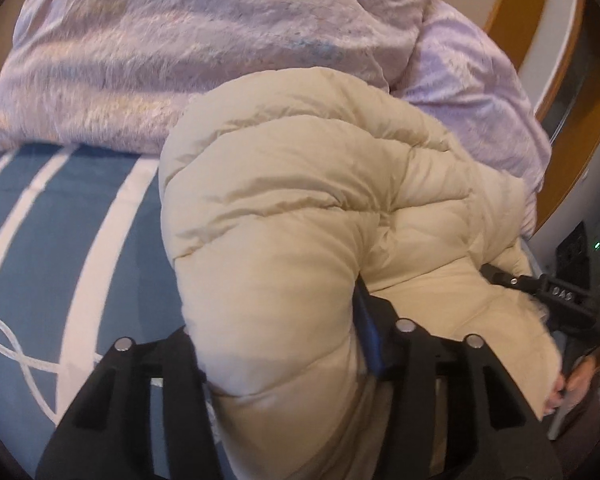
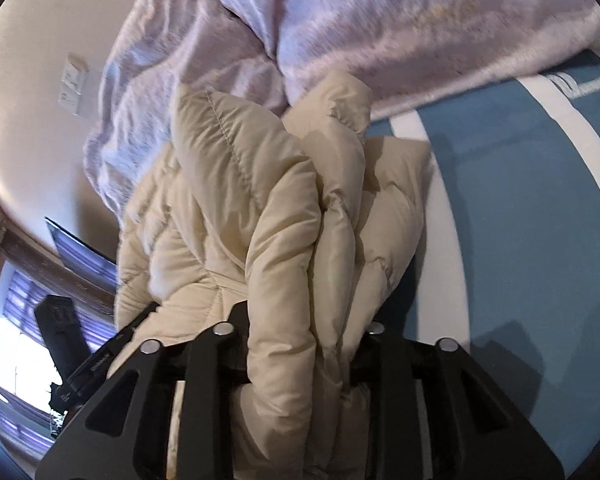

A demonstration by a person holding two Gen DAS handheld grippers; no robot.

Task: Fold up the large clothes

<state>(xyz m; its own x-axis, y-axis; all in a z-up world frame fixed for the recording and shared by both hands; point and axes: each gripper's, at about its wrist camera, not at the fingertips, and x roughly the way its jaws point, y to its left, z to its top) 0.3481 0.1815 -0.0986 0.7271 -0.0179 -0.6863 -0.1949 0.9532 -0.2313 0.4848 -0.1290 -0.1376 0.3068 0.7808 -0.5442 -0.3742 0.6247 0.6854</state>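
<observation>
A cream puffer jacket lies bunched on the blue bed cover with white stripes. My left gripper is shut on a thick padded fold of the jacket, which bulges up between the jaws. My right gripper is shut on another bunched part of the same jacket, with folds rising in front of it. The right gripper also shows in the left wrist view, at the jacket's right side. The left gripper shows at the lower left of the right wrist view.
A fluffy lilac blanket is piled behind the jacket, also in the right wrist view. The blue bed cover spreads to the right. A wooden frame, a wall switch and a window lie beyond the bed.
</observation>
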